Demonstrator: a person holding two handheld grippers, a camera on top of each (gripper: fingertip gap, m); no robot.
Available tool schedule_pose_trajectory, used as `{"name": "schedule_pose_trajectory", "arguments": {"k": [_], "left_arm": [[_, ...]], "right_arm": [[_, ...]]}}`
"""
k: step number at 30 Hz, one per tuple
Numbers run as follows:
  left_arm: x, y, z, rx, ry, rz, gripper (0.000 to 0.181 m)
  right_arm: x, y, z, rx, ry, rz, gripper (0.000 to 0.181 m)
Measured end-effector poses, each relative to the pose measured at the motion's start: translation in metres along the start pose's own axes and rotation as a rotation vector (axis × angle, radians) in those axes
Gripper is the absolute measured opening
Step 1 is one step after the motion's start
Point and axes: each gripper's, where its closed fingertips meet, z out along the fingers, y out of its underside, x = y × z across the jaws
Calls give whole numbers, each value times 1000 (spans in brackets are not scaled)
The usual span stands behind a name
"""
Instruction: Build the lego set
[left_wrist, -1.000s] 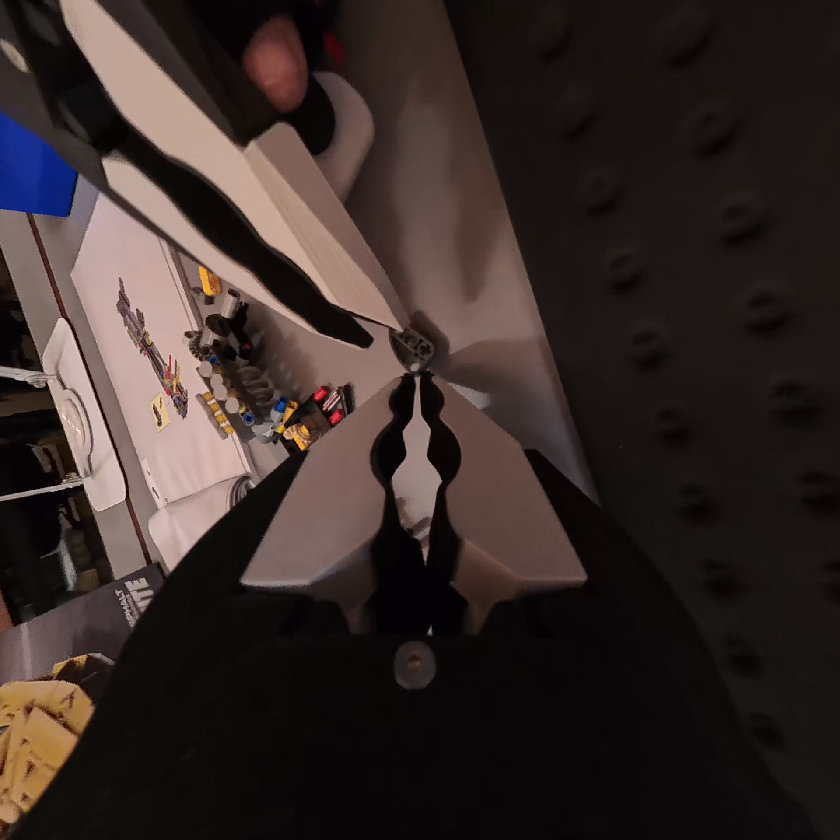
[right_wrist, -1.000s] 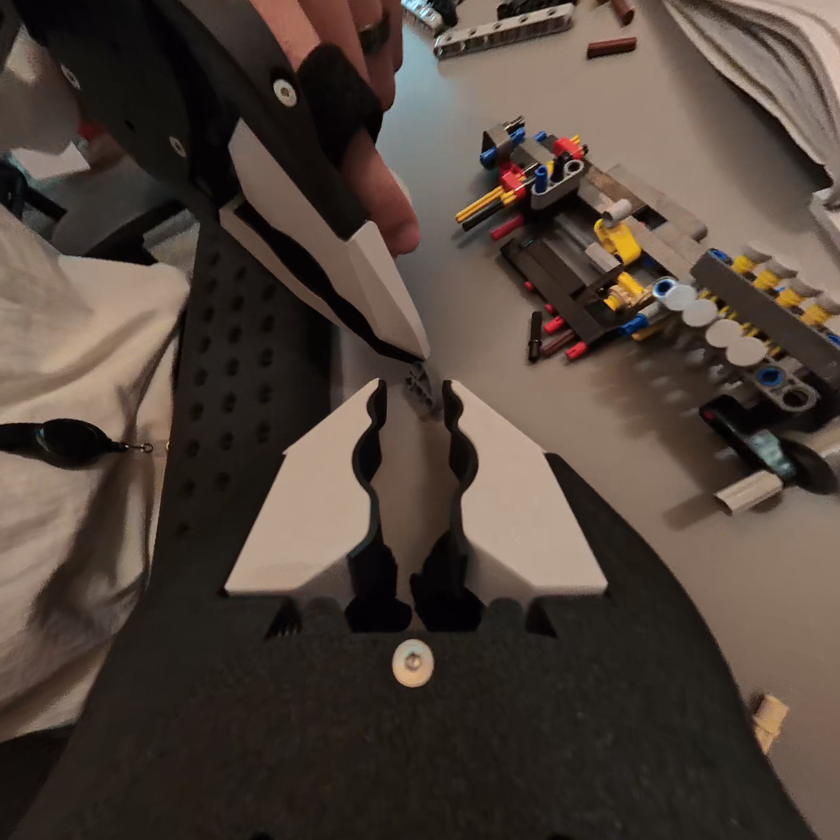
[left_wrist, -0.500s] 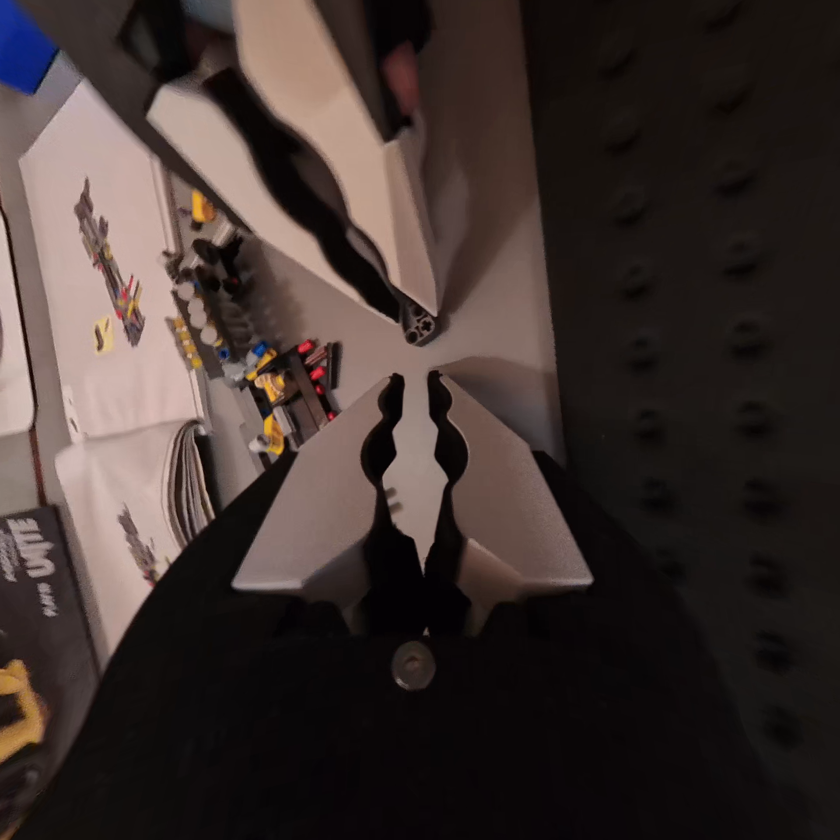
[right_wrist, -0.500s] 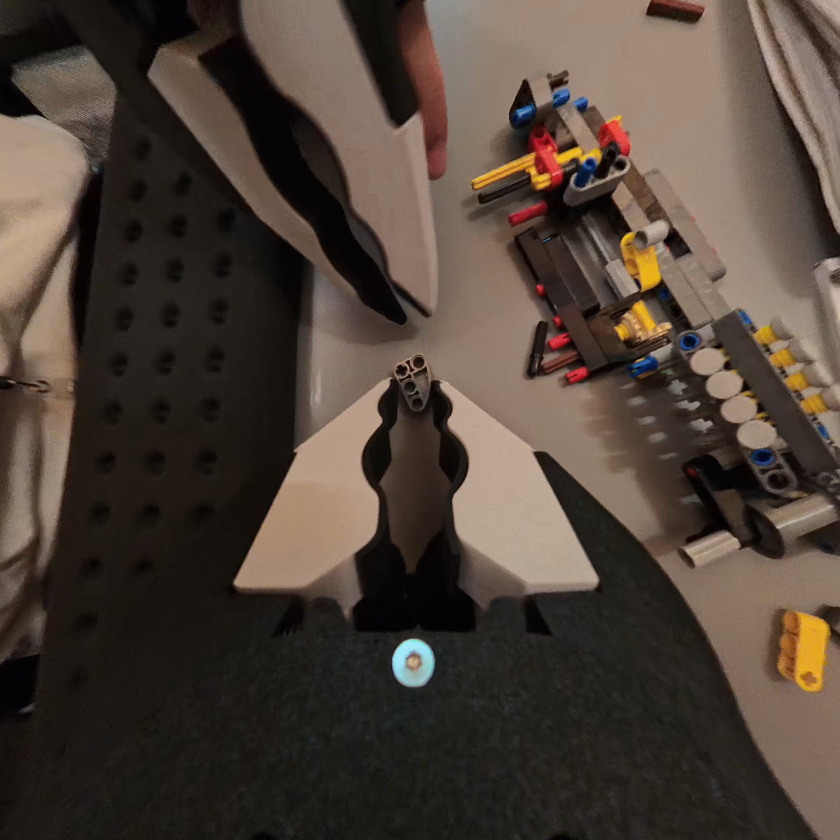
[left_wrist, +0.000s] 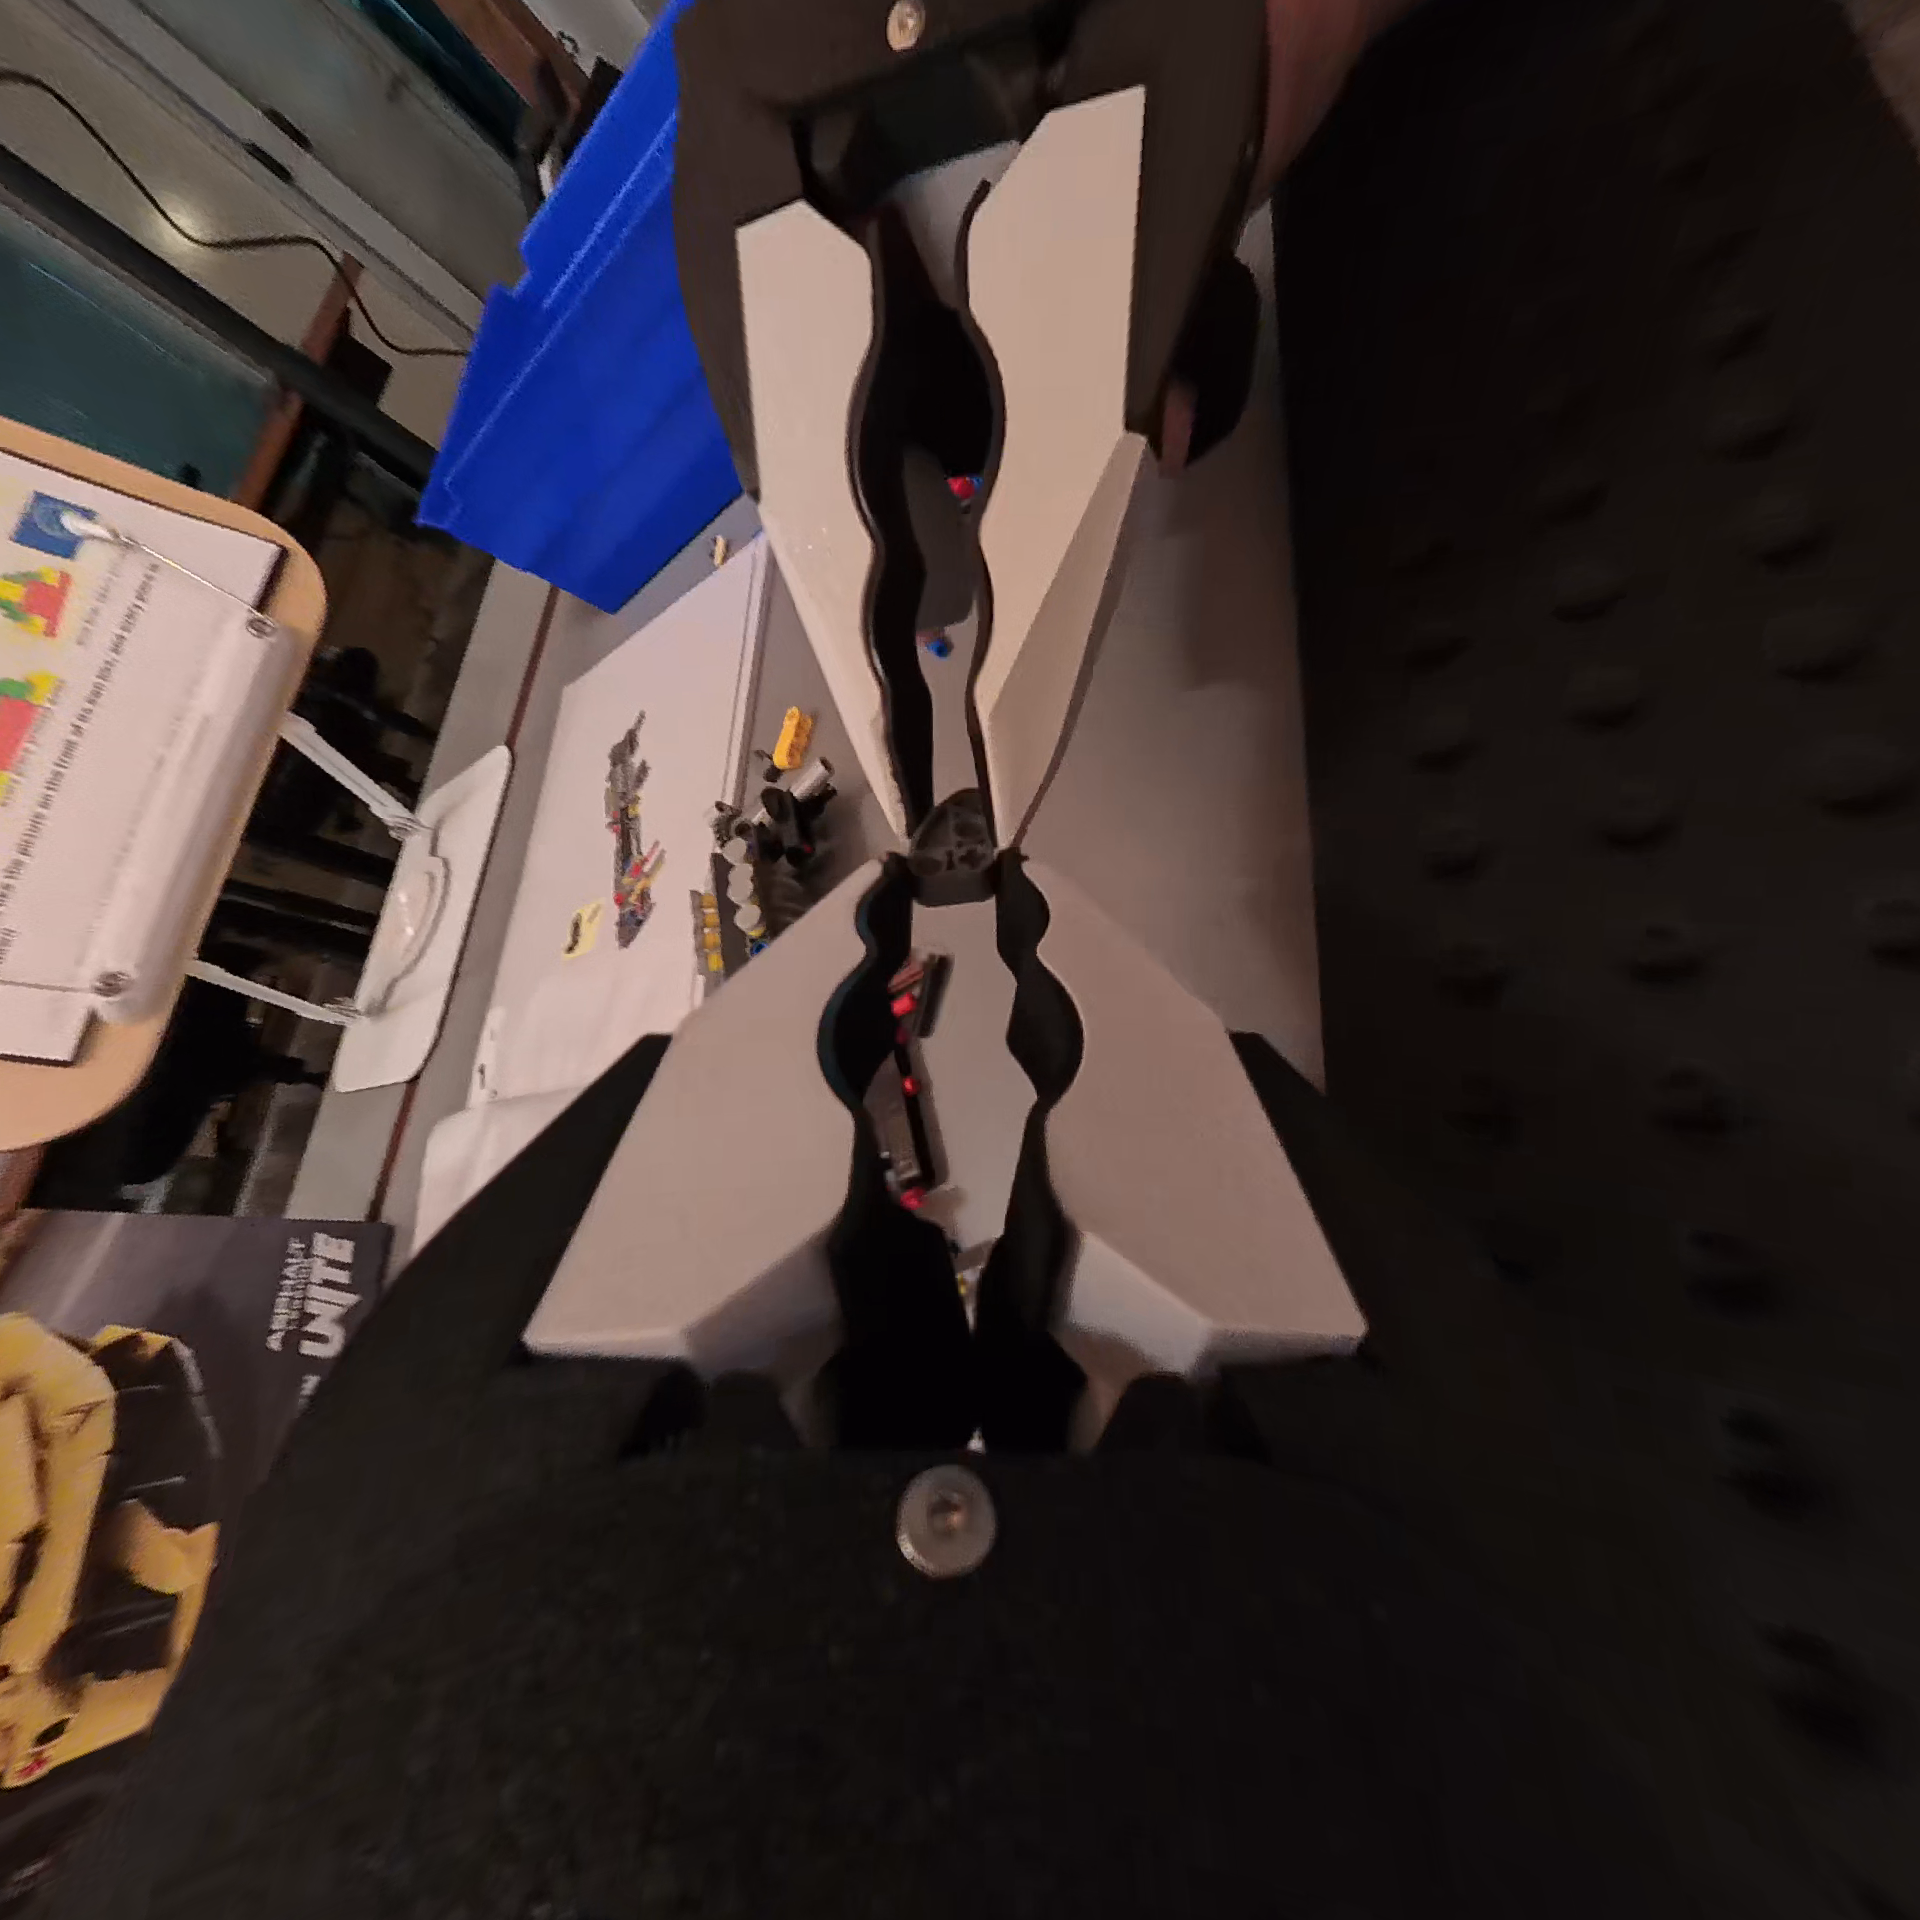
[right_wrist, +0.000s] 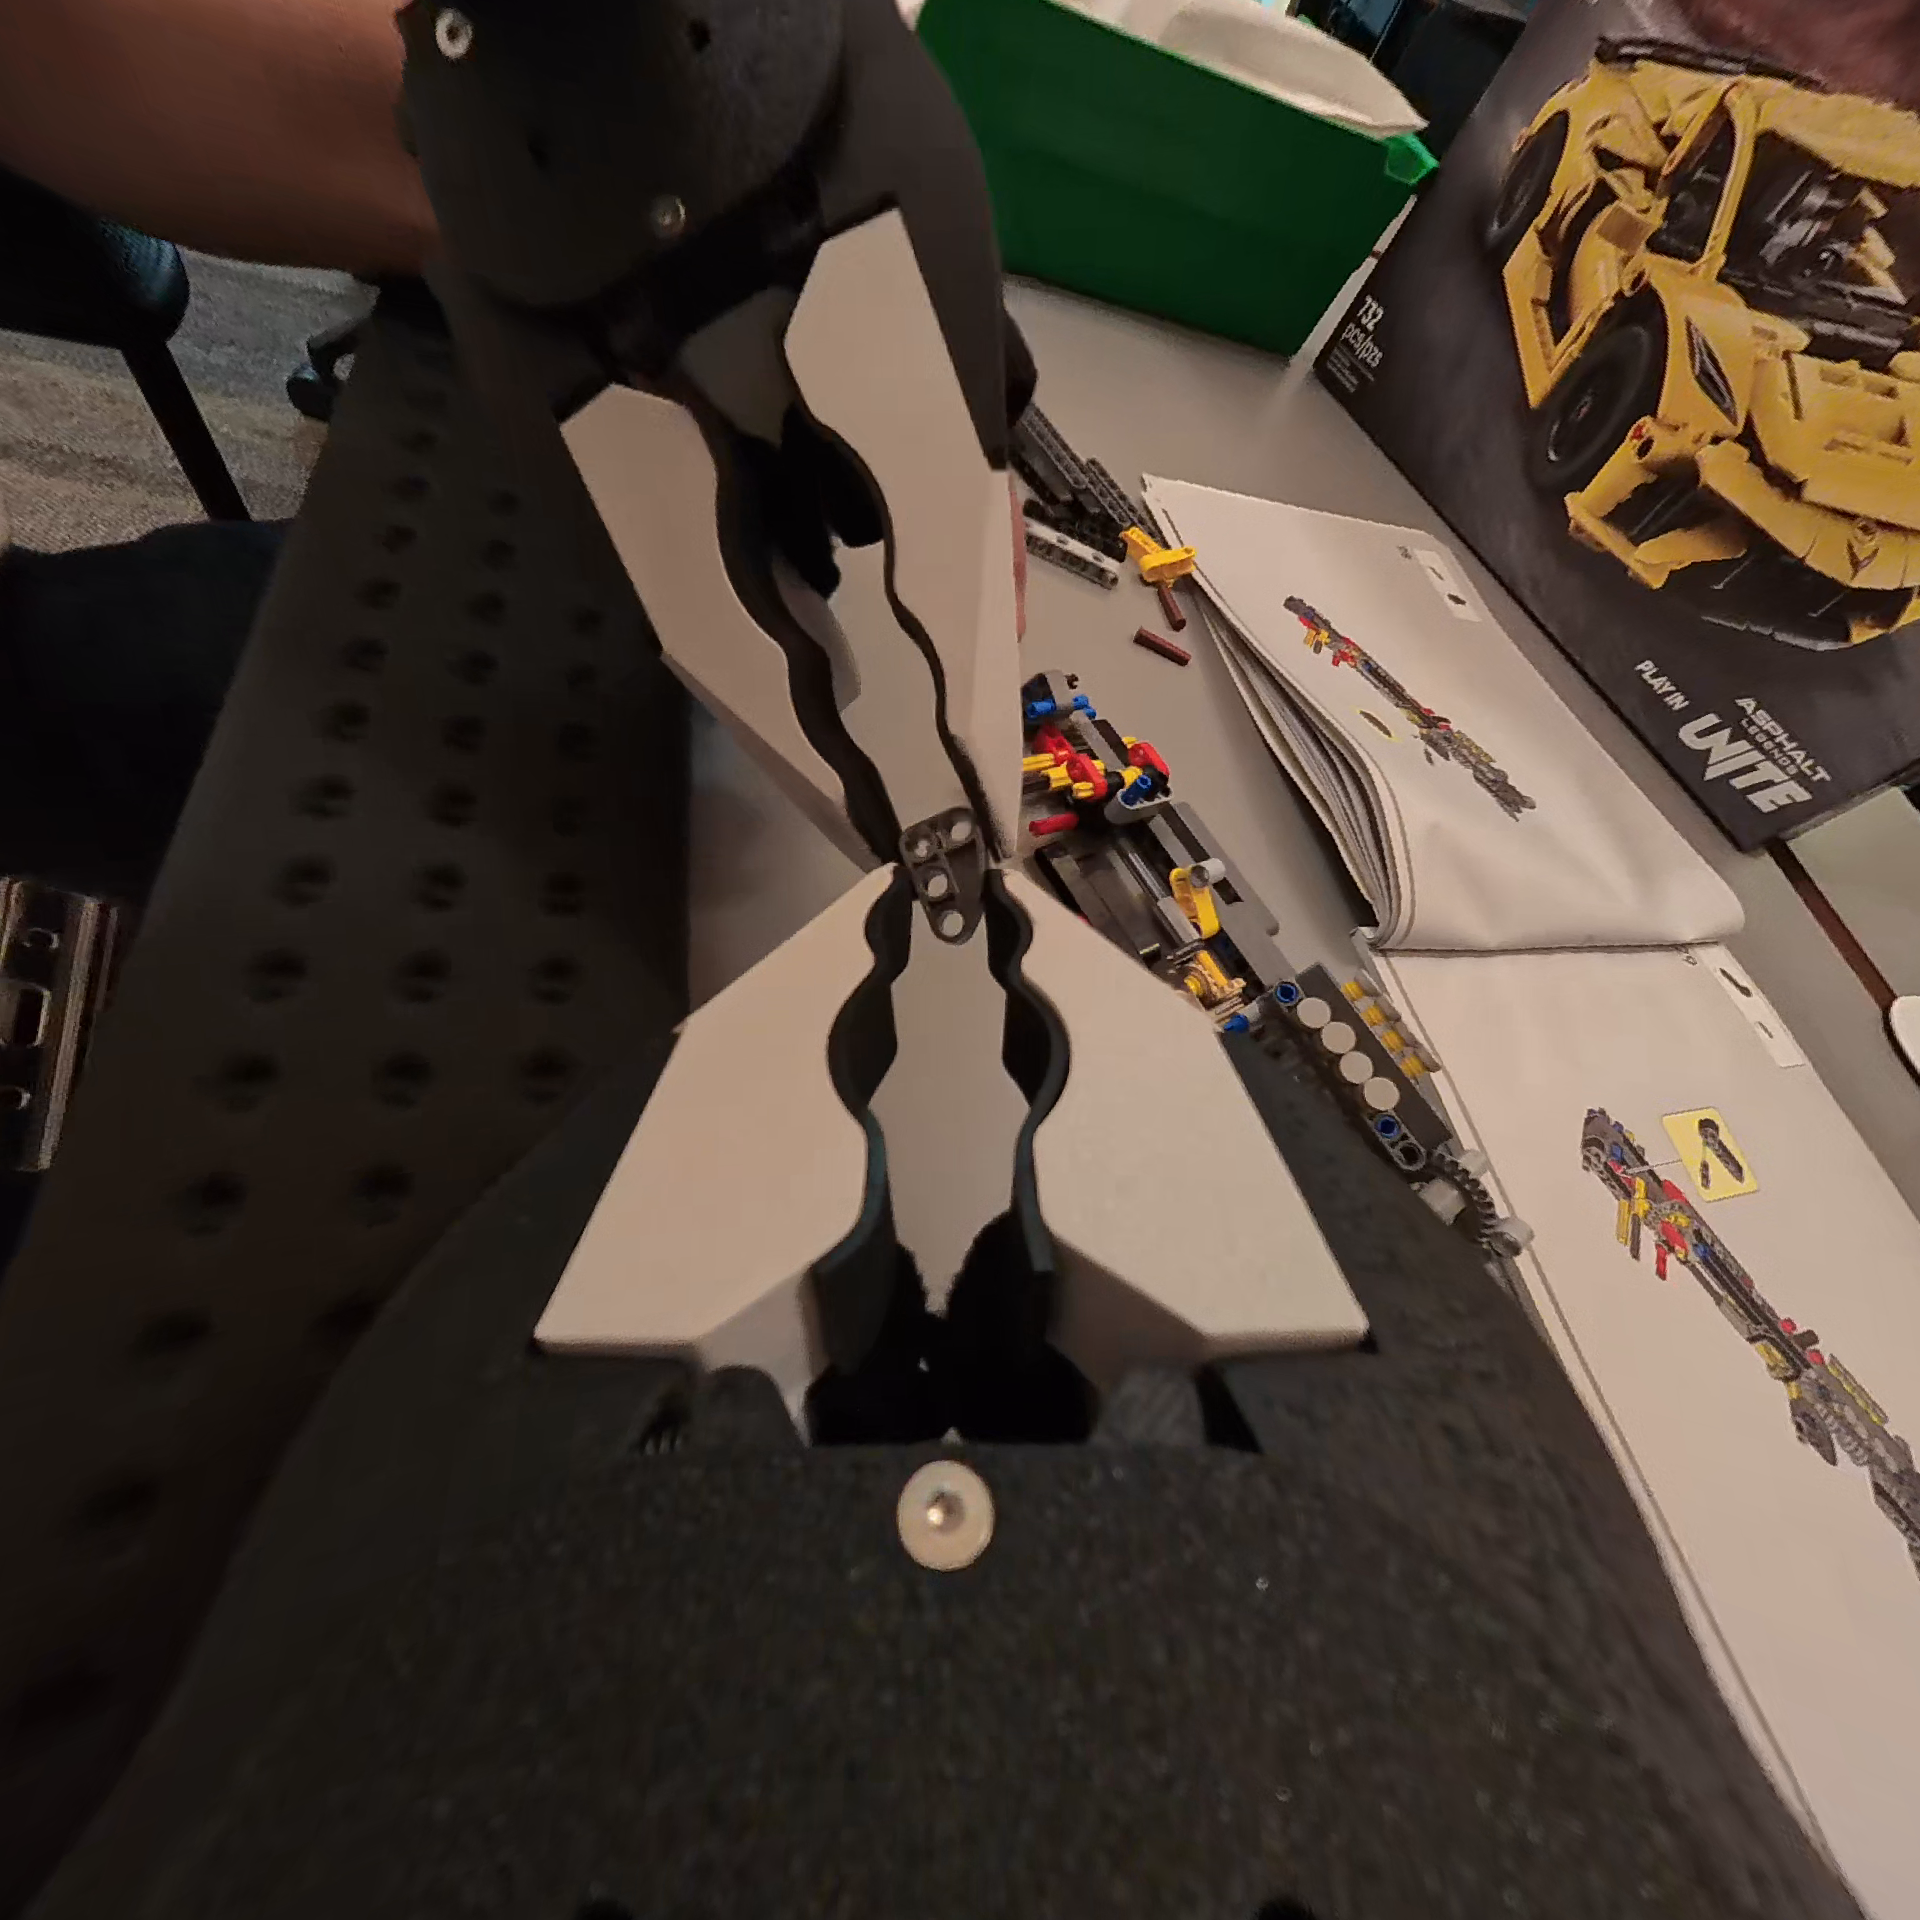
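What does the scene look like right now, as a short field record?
held piece: small dark grey lego connector, lifted above the table
right hand-held gripper: shut on the connector's lower end
left hand-held gripper: tips at the same connector; grip unclear
partial build: on the grey table, right of the grippers
instruction booklet: open, beyond the build
set box: far right

The left gripper (left_wrist: 948, 871) and the right gripper (right_wrist: 943, 902) met tip to tip, pointing at each other. Each had its jaws narrowed, the fingertips pinching the same small dark piece (right_wrist: 943, 871) from opposite ends.
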Motion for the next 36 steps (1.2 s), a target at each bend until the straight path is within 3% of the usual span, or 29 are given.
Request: {"name": "schedule_pose_trajectory", "arguments": {"k": [6, 11, 14, 18, 21, 26, 28, 33, 36], "left_arm": [[5, 5, 6, -39, -67, 200, 14], [3, 2, 5, -23, -137, 429, 14], [3, -7, 4, 27, -147, 495, 14], [0, 0, 10, -5, -152, 575, 14], [-13, 16, 17, -95, -112, 383, 18], [-48, 61, 34, -251, 92, -306, 52], [-55, 65, 43, -257, 169, -470, 57], [-63, 74, 62, -267, 318, -553, 40], [-61, 74, 65, -247, 405, -567, 45]], "right_arm": [[-4, 10, 2, 0, -29, 158, 16], [-10, 4, -4, 82, -262, 416, 27], [-12, 6, -1, 67, -293, 380, 21], [-8, 15, 3, -4, -263, 316, 10], [12, 33, 3, -83, -139, 326, 7], [39, 66, 7, -223, -3, 379, 7], [47, 69, 11, -237, 21, 421, 7], [58, 73, 21, -306, 66, 369, 7], [59, 73, 27, -316, 68, 348, 7]]}}
